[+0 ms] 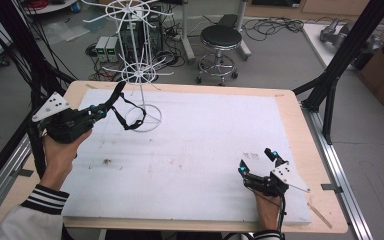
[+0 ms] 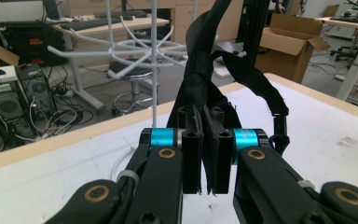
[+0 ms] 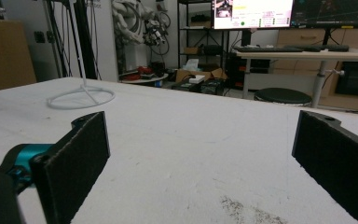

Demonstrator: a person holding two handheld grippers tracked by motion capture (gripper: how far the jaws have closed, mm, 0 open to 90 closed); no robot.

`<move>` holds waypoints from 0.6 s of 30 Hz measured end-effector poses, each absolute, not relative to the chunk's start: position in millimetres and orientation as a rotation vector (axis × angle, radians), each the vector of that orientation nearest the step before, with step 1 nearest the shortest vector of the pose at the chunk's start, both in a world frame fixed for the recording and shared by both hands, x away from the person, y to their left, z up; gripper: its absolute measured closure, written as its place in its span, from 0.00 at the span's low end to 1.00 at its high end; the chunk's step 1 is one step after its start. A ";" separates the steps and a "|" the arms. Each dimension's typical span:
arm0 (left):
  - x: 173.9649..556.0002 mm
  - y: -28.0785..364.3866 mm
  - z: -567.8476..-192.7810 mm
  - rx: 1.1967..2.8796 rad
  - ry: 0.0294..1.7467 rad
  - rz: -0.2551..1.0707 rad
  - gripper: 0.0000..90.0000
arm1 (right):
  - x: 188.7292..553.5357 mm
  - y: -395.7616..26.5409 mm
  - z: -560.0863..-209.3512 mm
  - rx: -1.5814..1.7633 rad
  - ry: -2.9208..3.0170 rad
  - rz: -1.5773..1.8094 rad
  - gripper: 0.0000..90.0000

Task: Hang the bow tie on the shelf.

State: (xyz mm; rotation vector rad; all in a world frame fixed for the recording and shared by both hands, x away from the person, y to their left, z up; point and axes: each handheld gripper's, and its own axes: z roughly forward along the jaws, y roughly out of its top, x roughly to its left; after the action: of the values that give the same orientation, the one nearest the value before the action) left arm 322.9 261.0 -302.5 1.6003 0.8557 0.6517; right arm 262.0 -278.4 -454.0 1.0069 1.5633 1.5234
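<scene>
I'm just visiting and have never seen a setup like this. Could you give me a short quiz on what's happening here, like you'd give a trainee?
1. True or false: the left gripper is shut on the black strap.
2. How do the right gripper's jaws stand: A) wide apart with nothing between them, B) closed on a strap, C) closed on the rack?
3. Fill in: the white wire rack stands on a ring-shaped ____ on the table.

Key: 1 true. 2 A; it sits low over the table's near right part. 3 base.
</scene>
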 end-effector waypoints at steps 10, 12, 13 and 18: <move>331.6 254.8 -293.0 1.576 0.858 0.662 0.95 | 262.0 -278.4 -454.0 1.007 1.564 1.525 0.03; 333.1 253.8 -292.5 1.568 0.863 0.662 0.95 | 261.8 -278.3 -454.0 1.009 1.564 1.526 0.03; 334.3 253.4 -292.6 1.564 0.865 0.661 0.95 | 261.9 -278.4 -454.1 1.006 1.565 1.524 0.03; 341.9 250.2 -295.3 1.565 0.877 0.646 0.95 | 261.9 -278.3 -454.0 1.008 1.562 1.526 0.03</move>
State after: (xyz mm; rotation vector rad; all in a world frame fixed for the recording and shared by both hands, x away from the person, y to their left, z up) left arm 341.9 250.2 -295.3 1.5647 0.8775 0.6456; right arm 261.9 -278.3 -454.0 1.0076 1.5622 1.5264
